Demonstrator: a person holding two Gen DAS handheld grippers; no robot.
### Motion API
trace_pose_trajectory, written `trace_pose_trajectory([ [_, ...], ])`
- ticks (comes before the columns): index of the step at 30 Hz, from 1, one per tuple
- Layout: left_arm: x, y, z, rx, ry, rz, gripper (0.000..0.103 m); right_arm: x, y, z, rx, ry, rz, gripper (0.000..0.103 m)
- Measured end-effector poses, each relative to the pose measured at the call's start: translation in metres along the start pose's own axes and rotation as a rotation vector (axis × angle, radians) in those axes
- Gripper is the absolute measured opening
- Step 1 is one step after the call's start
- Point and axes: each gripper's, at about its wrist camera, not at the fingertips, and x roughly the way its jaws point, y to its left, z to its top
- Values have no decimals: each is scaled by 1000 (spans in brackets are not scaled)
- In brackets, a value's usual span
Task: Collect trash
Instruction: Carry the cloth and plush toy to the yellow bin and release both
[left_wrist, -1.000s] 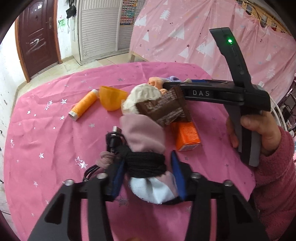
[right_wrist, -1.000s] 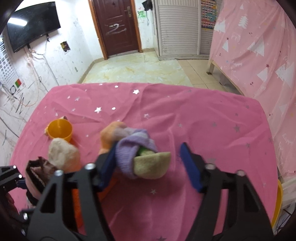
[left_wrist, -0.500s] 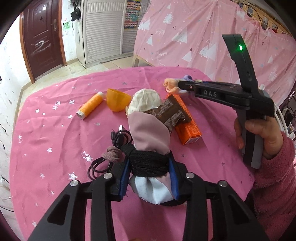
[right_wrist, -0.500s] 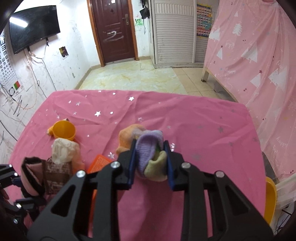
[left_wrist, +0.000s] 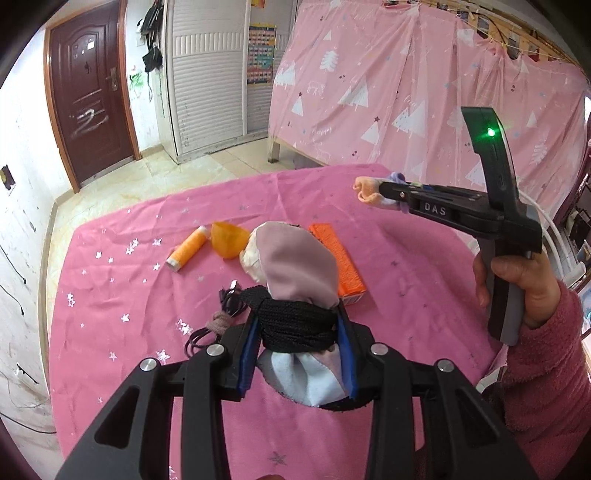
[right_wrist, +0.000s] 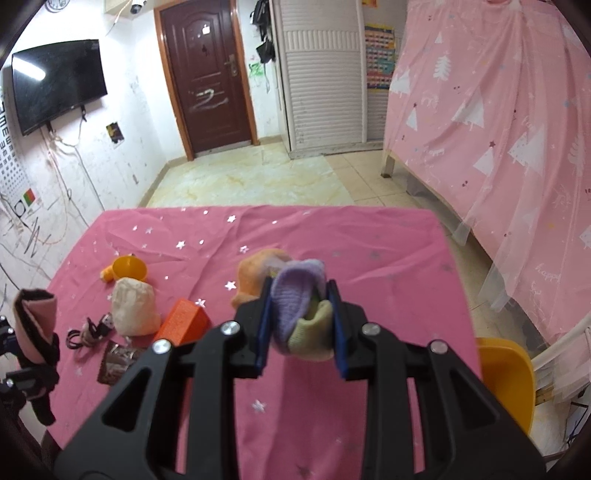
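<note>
A: What does the left gripper (left_wrist: 299, 350) hold?

B: Its blue pads (left_wrist: 246, 360) are pressed on a rolled pink and black sock bundle (left_wrist: 299, 280), lifted above the pink star tablecloth (left_wrist: 129, 295).

A: And the right gripper (right_wrist: 300, 325)?

B: Its jaws have just been closing; now they pinch a purple, green and orange sock bundle (right_wrist: 295, 302), also off the cloth.

A: What remains on the table?

B: Near the left edge, in the right wrist view, an orange cup (right_wrist: 129, 268), a cream cloth ball (right_wrist: 133, 307), an orange box (right_wrist: 183, 322), a brown wrapper (right_wrist: 117, 361) and a black cable (right_wrist: 88, 332). An orange thread spool (left_wrist: 187, 249) lies beside the cup.
</note>
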Motion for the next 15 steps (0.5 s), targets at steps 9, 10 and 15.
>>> trace_pose_trajectory([
  [9,-5,-38,17,44,-29,-22,31,-35,-38,-5,49,-56,-33,26],
  [10,-4,-43,19,46,-29,-26,31,-38,-43,-7,57,-60,-37,26],
  [15,2,-69,30,70,-29,-49,31,-55,-73,-20,108,-82,-67,26],
])
